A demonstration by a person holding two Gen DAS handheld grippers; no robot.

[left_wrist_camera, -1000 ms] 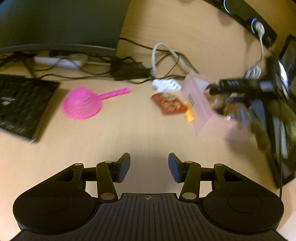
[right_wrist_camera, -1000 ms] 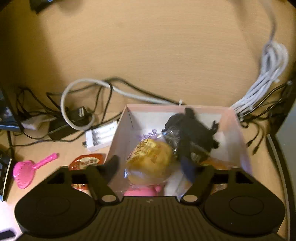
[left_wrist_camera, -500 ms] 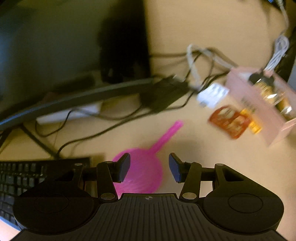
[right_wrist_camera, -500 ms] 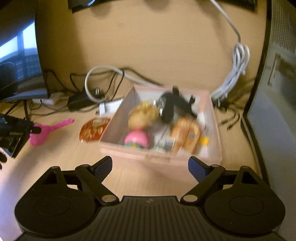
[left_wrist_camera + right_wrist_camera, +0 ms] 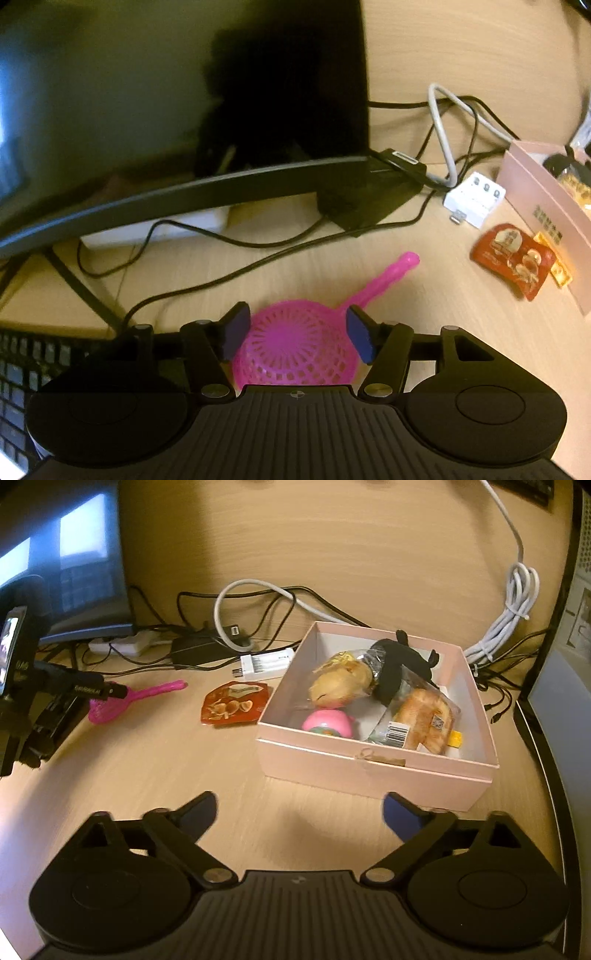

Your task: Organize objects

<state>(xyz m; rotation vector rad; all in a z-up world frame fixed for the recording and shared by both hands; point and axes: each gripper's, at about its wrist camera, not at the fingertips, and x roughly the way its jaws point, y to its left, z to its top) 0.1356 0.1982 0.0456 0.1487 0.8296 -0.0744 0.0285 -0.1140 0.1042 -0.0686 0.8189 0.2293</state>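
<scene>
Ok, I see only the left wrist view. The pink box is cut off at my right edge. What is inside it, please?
Observer: The pink box holds wrapped bread, a yellowish bun, a black toy and a pink ball.
Operator: And the right gripper, is it carrying something?
Observer: No. The right gripper is empty, its jaws opening, in front of the box.
Operator: Is anything lying loose beside the box?
Observer: Yes, the red snack packet lies on the desk left of the box, and the pink strainer further left.
</scene>
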